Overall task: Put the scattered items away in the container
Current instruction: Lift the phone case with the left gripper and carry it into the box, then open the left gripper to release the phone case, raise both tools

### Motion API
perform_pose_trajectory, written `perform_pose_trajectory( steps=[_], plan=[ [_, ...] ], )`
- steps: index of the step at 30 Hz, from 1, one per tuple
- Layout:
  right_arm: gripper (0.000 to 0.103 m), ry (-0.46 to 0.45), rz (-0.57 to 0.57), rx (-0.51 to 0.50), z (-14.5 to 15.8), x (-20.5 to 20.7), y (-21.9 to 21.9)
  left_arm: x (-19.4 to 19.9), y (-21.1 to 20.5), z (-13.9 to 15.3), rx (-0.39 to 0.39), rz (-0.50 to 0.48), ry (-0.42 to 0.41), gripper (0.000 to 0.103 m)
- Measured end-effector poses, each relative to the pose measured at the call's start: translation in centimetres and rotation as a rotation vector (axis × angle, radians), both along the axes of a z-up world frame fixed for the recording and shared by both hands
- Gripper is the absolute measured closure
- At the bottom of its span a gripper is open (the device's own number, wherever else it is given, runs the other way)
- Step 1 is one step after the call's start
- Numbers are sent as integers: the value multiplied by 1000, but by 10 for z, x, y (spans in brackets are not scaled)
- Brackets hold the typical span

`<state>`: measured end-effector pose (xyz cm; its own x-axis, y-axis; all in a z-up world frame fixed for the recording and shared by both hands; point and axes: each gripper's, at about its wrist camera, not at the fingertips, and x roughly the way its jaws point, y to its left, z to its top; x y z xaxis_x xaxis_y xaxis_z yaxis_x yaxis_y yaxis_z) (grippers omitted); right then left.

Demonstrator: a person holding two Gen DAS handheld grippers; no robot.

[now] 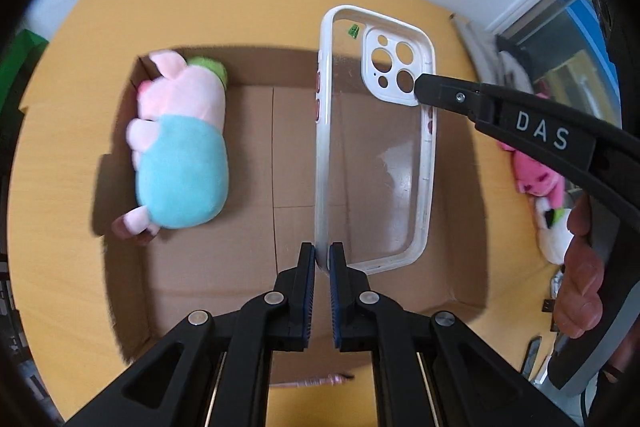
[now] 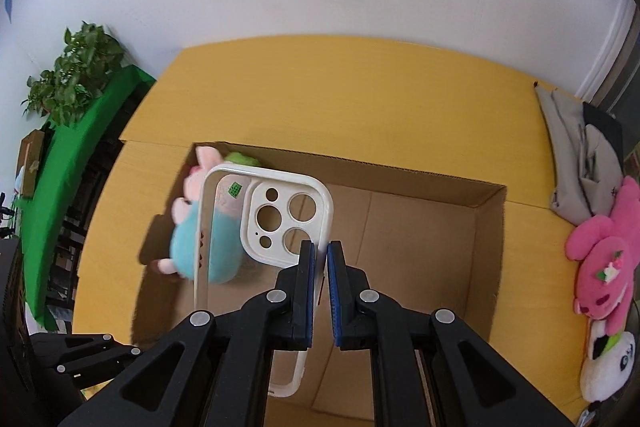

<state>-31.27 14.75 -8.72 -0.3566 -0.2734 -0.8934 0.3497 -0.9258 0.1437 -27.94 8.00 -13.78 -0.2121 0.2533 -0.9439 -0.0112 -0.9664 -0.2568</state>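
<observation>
A clear phone case [image 1: 376,163] with a white rim hangs above the open cardboard box [image 1: 256,155]. My left gripper [image 1: 322,259] is shut on the case's bottom edge. My right gripper [image 2: 321,259] is shut on its side edge beside the camera cut-out, and its finger [image 1: 440,93] shows in the left wrist view reaching in from the right. In the right wrist view the phone case [image 2: 224,227] is seen over the box [image 2: 420,227]. A pink pig plush in a blue outfit [image 1: 180,147] lies in the box's left part, also seen as the pig plush [image 2: 188,251].
The box stands on a yellow table [image 2: 360,99]. A pink plush [image 2: 604,259] and a white panda plush [image 2: 608,367] lie at the table's right edge, behind them a grey bag [image 2: 576,155]. A potted plant [image 2: 76,75] and green cloth stand left. A person's hand [image 1: 580,279] holds the right gripper.
</observation>
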Motion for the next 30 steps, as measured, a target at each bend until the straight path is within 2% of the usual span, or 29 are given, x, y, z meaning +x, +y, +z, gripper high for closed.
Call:
perform_pose_trajectory(
  steps=[8,16,19,26,30],
  plan=[
    [96,-117,-17,-3,-93,-64,5,-48,5,-75,-31,15,-93,97],
    [96,-172,-3,36,-163,-99,-2,-70,6,-130,-55,17,-163,97],
    [96,-177,-4,28,-175,-103,-3,-70,4,-139,-50,33,-173,97],
    [95,-183,-21,38,-190,-103,-1,-61,3,-137,-52,26,-172,97],
    [95,-180,-17,39,-191,-101,0,-53,5,-133,-93,20,-159,95]
  ],
)
